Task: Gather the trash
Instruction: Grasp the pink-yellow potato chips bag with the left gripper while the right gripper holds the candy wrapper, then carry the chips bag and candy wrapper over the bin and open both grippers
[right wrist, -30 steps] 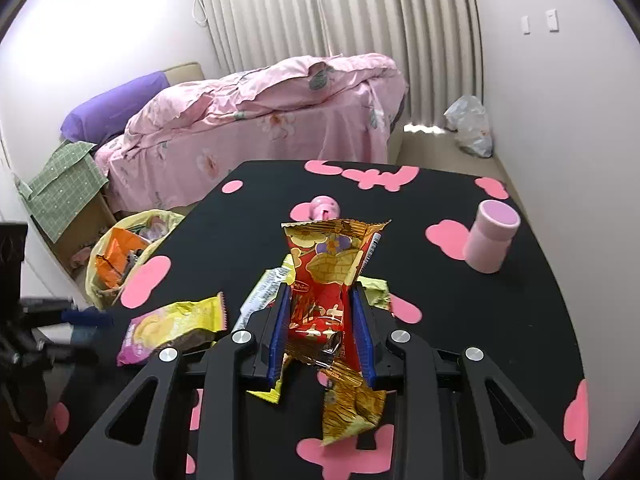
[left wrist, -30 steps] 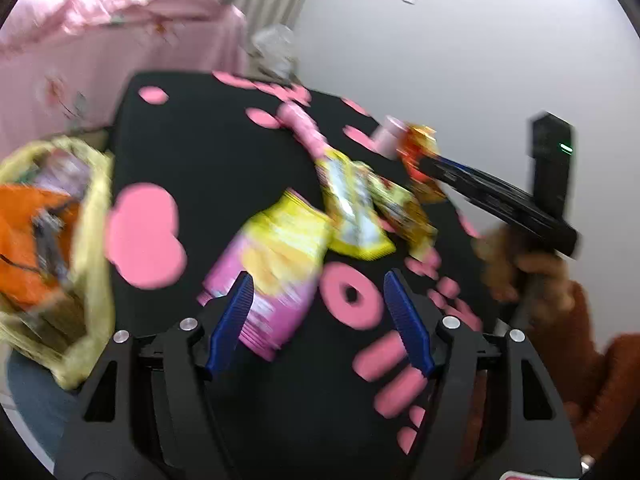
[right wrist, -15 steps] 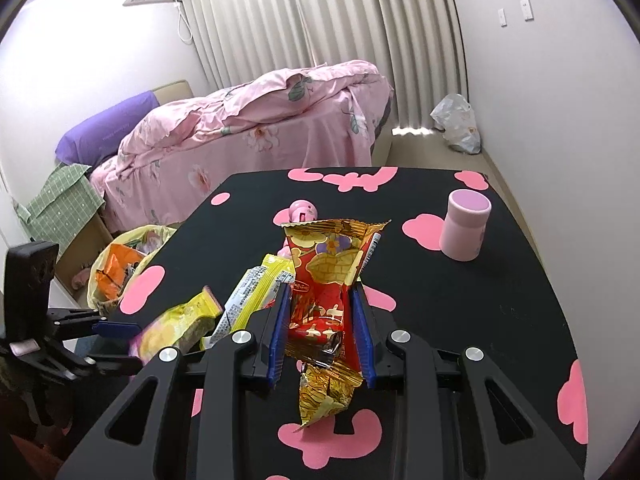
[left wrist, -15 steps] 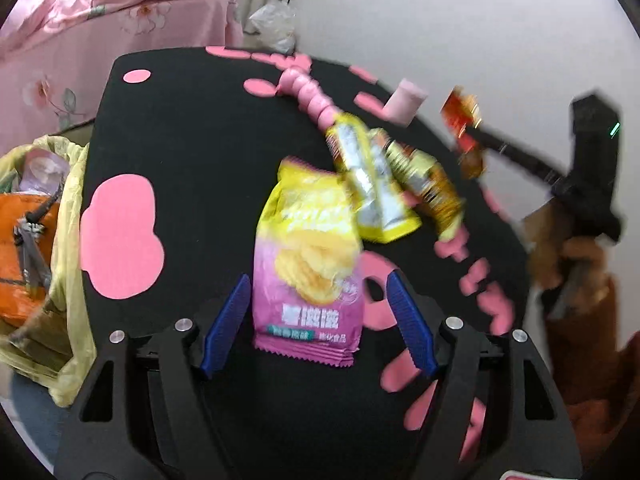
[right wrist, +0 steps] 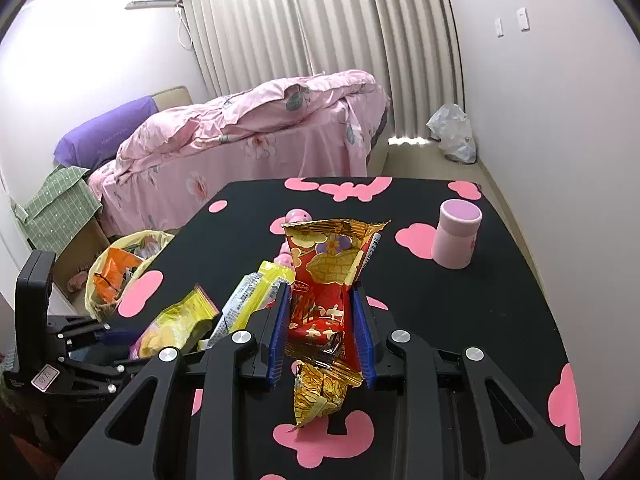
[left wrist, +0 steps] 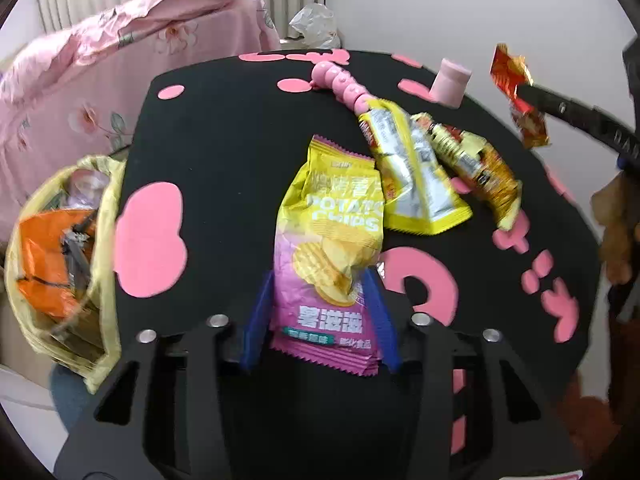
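A yellow and purple potato chips bag lies flat on the black table. My left gripper straddles its lower half, jaws closing, with the blue pads touching both side edges and the bag puckering at the right pad. My right gripper is shut on a red and gold snack wrapper and holds it upright above the table; the left wrist view shows that wrapper at the upper right. A yellow-silver wrapper and a gold wrapper lie beside the chips bag.
A yellow trash bag with orange rubbish hangs open off the table's left edge. A pink cup and a pink bead toy stand at the far side. A pink bed lies beyond the table, a wall to the right.
My left gripper moved forward and down over the chips bag and its jaws narrowed onto it. The right gripper still holds the red wrapper, almost in place.
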`<state>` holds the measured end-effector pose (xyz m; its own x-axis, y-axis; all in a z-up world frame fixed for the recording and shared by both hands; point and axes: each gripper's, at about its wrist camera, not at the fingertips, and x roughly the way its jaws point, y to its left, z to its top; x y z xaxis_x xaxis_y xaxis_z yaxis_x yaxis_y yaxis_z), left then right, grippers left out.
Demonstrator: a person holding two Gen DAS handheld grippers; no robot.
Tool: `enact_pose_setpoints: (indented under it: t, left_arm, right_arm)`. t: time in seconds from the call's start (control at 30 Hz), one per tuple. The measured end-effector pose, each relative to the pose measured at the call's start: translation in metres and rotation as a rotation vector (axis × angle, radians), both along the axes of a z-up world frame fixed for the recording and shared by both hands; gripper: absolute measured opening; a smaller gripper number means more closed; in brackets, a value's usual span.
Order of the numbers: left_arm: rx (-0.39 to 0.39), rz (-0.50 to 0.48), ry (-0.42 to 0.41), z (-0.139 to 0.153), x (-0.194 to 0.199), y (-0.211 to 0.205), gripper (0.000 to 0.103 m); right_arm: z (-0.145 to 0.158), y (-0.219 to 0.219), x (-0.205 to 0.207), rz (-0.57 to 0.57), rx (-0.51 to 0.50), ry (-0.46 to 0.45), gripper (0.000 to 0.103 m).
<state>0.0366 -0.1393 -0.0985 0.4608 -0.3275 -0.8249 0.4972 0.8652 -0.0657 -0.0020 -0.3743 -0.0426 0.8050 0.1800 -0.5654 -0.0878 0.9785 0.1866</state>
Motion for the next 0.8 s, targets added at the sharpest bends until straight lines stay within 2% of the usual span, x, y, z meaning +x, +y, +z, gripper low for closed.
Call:
enact_pose_setpoints:
  t: [0.07,0.2,0.33,0.6,0.8]
  left_arm:
    - [-0.043,0.022,0.005,0.003,0.002,0.006,0.034]
    - [-0.112,0.047,-0.066,0.028,-0.002,0.022,0.034]
    - [-0.147,0.097,-0.128,0.054,0.002,0.045,0.034]
    - [-0.160,0.256,-0.237,0.087,0.012,0.110,0.035]
    - [-0.159,0.413,-0.267,0.090,0.024,0.165,0.036]
  right_arm:
    - [0.003,0.001,-0.002,0.003,-0.002,-0.007,0.029]
    - [0.016,0.011,-0.003,0.025,-0.013,-0.032,0.028]
    - [0.035,0.031,-0.003,0.066,-0.046,-0.070,0.028]
    - [0.065,0.082,0.001,0.170,-0.126,-0.123,0.028]
    - [0.076,0.126,0.015,0.274,-0.144,-0.124,0.028]
